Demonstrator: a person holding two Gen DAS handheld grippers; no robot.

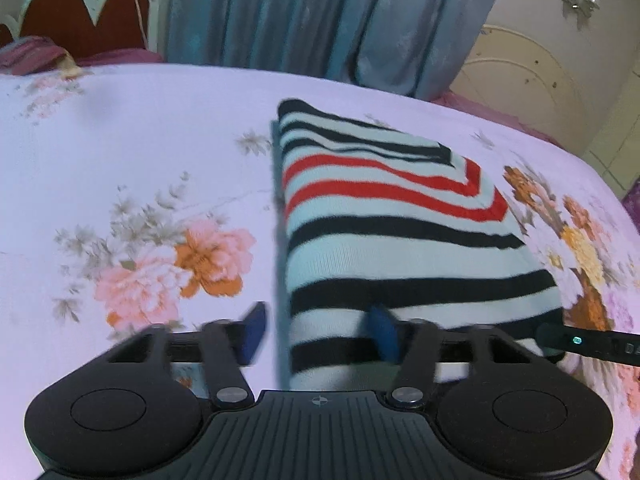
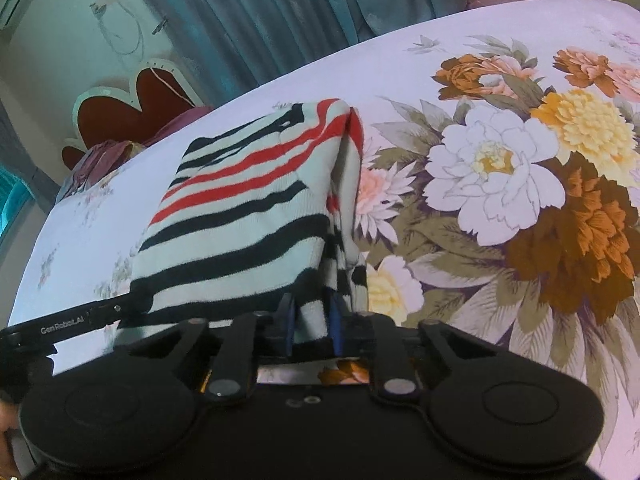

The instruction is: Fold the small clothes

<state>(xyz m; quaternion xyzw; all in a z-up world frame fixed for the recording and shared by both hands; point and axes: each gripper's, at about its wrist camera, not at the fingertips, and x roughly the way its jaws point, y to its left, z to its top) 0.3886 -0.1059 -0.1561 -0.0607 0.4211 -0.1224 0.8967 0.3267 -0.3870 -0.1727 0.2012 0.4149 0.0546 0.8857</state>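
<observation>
Gripping a bunched corner of the striped garment at the near edge, right gripper, blue pads pressed against the fold of knit from either side. Spread wide nearby, left gripper, blue fingertips far apart, one beside the cloth's left edge over bare sheet, the other lying on the near hem, nothing pinched between. Blurred by motion, much of the left wrist view.

Seen only from the right wrist: the layered side of the garment, where stacked folds hang open like a pocket, plus a big cluster of white, yellow and orange printed blooms just beside it. Seen only from the left wrist: the flat top face and straight left border, with a diagonal fold turning the red stripes at an angle near the far right corner.

Folded into a compact rectangle, lying on the floral bedsheet; pale mint knit, dark navy bands, a few red bands toward the far end.

Farther back, a scalloped headboard with red panels, then teal curtains hanging behind the bed.
</observation>
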